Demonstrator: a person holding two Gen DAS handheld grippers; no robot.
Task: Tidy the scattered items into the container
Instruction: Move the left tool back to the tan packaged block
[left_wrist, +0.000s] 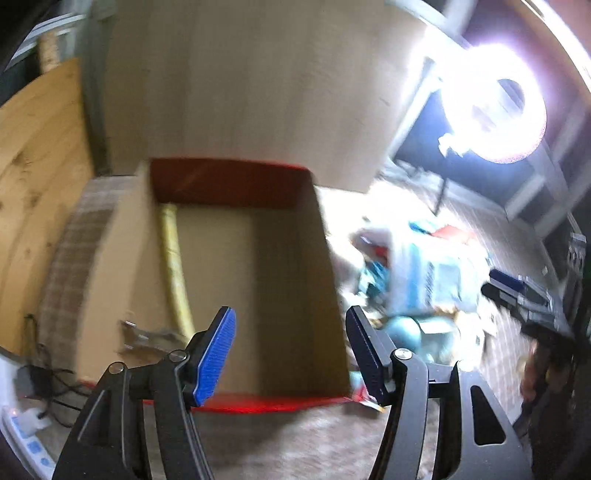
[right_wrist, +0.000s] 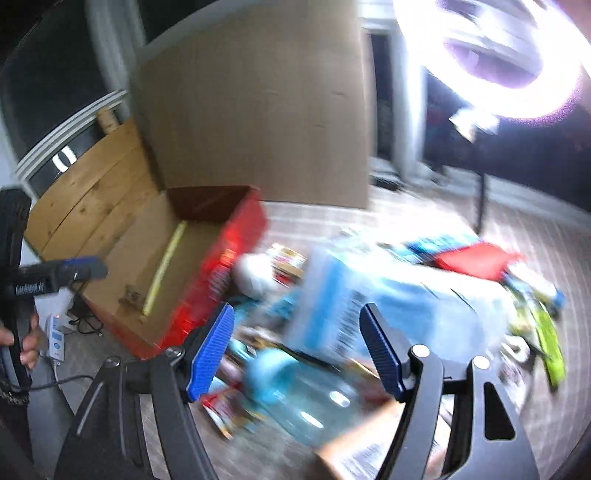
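both grippers stand with their blue-padded fingers spread wide and nothing between them. left gripper hangs over the near edge of the cardboard box, an open carton with red outer walls and a plain brown inside, sitting on a pale patterned floor. inside the box a yellowish strip runs along the bottom by the left wall, and a small crumpled scrap lies near the front left corner; otherwise its bottom shows bare cardboard. a tall cardboard flap rises behind the box. to the right of the box lies the heap of scattered items, much blurred: a pale blue package with a barcode, a clear bottle with a light blue cap, a flat red piece, and a lime green wrapper. right gripper hovers just above the bottle and the blue package, touching neither. a ring light glares at upper right, and wooden boards stand at left behind the box. a hand grips the left gripper's handle at the far left of the right wrist view.
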